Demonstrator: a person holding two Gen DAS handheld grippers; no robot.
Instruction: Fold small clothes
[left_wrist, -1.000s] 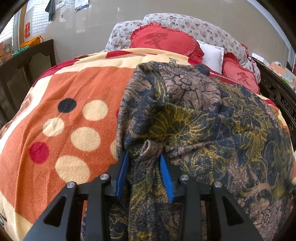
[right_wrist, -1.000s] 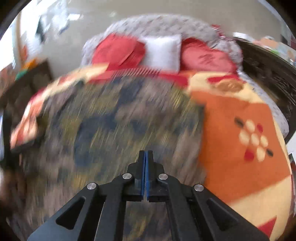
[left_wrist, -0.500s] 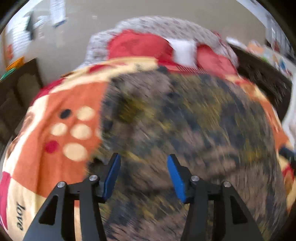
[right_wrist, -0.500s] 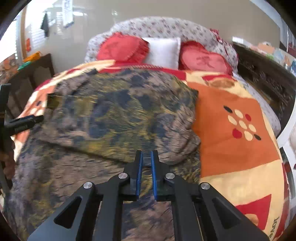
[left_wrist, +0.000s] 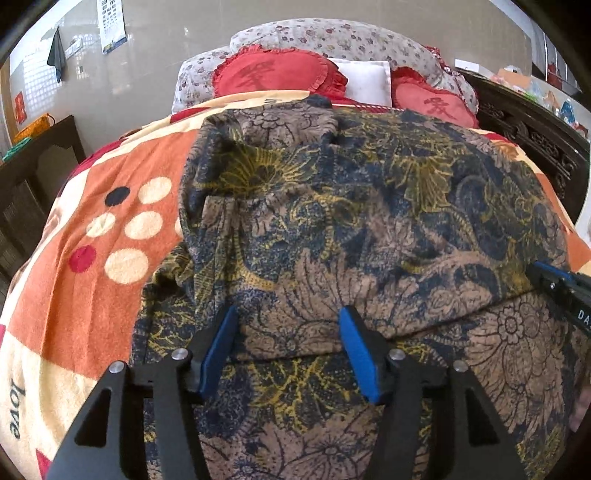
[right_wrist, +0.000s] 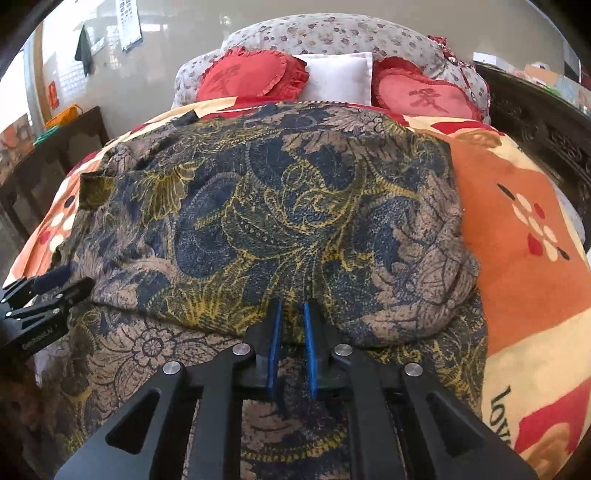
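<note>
1. Grippers fill the bottom of both views. The left gripper (left_wrist: 288, 343) has its jaws wide apart and holds nothing; its blue pads (left_wrist: 218, 347) sit over the near edge of a fold. The right gripper (right_wrist: 292, 341) has its jaws narrow, with a slim gap between them. Whether any cloth is caught in that gap cannot be told; the tips touch or nearly touch the fold edge.

2. The garment (left_wrist: 369, 229), a dark floral print in navy, tan and yellow, covers the middle of both frames. It lies on an orange blanket (left_wrist: 92, 258) spread over the bed.

3. A folded flap lies doubled over a lower layer. Its rounded edge runs across the lower middle of each view, just beyond the fingertips.

4. So one fold looks made and laid down. My judgement: the task is partly done, perhaps near half.

5. What is left, as I read it: the flap's left side is bunched and wrinkled at mid-left of the left view, so it needs smoothing. The piece is still wide, so further folds seem needed.

6. Farther off, at top centre, two red cushions (right_wrist: 251, 77) and a white pillow (right_wrist: 340, 75) lean on the floral headboard (right_wrist: 332, 33).
</note>
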